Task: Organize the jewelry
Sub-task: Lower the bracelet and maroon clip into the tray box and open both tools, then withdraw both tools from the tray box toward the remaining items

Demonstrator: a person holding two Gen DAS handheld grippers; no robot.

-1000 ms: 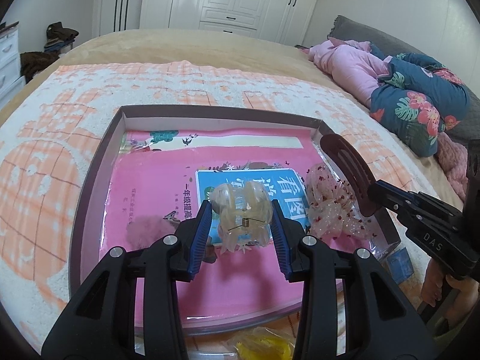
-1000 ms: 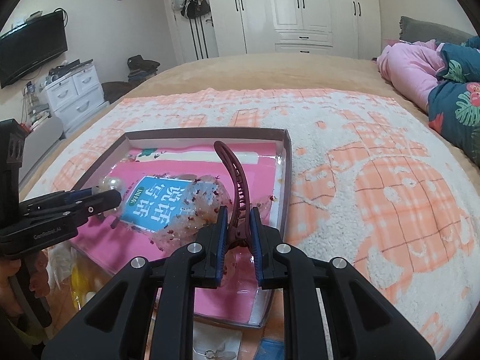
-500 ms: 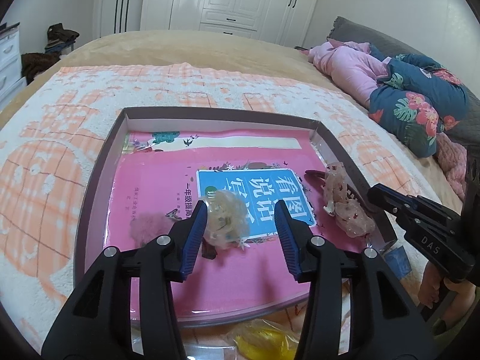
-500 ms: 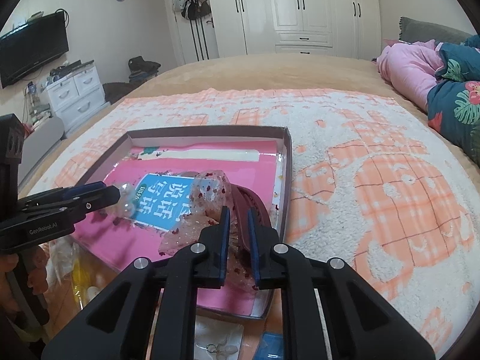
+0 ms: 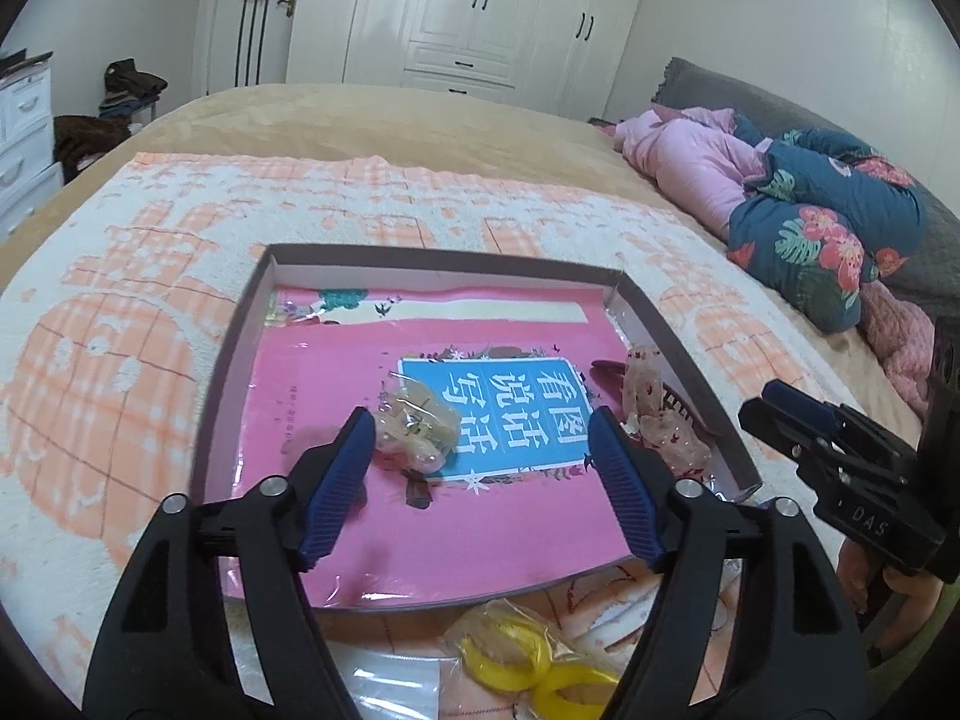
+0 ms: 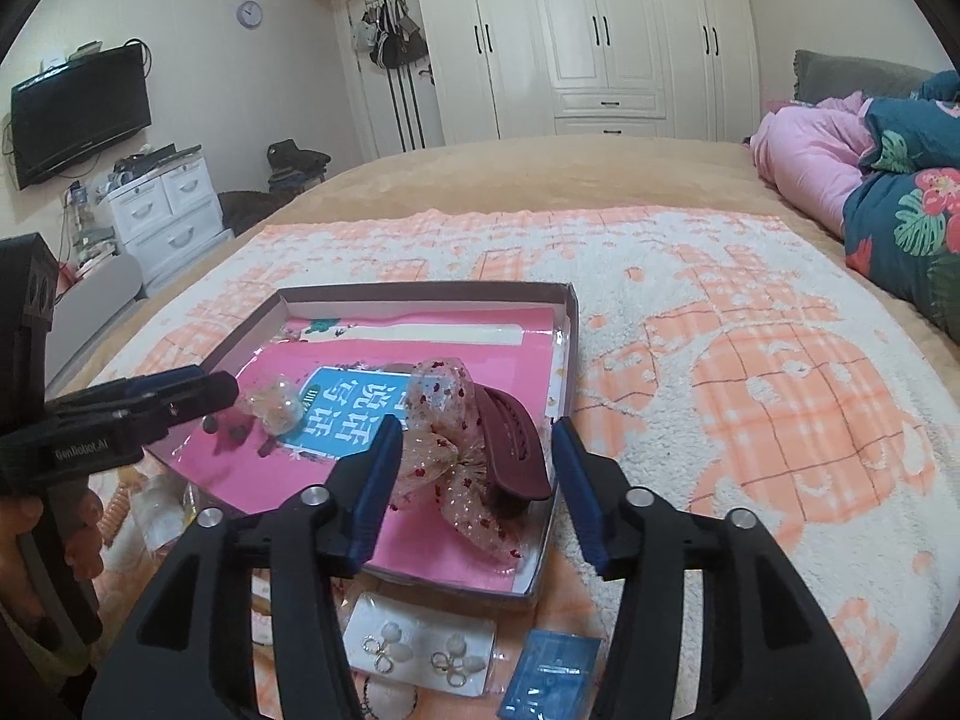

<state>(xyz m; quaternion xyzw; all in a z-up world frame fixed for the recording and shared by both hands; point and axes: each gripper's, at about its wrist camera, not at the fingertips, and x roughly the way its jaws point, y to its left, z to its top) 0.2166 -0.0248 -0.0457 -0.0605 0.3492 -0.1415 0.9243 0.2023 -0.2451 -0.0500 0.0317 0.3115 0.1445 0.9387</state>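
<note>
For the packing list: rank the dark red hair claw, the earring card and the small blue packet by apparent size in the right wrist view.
1. Dark red hair claw
2. Earring card, nearer the camera, so these two could swap
3. Small blue packet, clearly smallest

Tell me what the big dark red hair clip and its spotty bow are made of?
Dark red hair clip: probably plastic; smooth, matte, moulded teeth. Spotty bow: thin see-through mesh fabric, likely tulle or organza; the pink book shows through it, and it crinkles.
</note>
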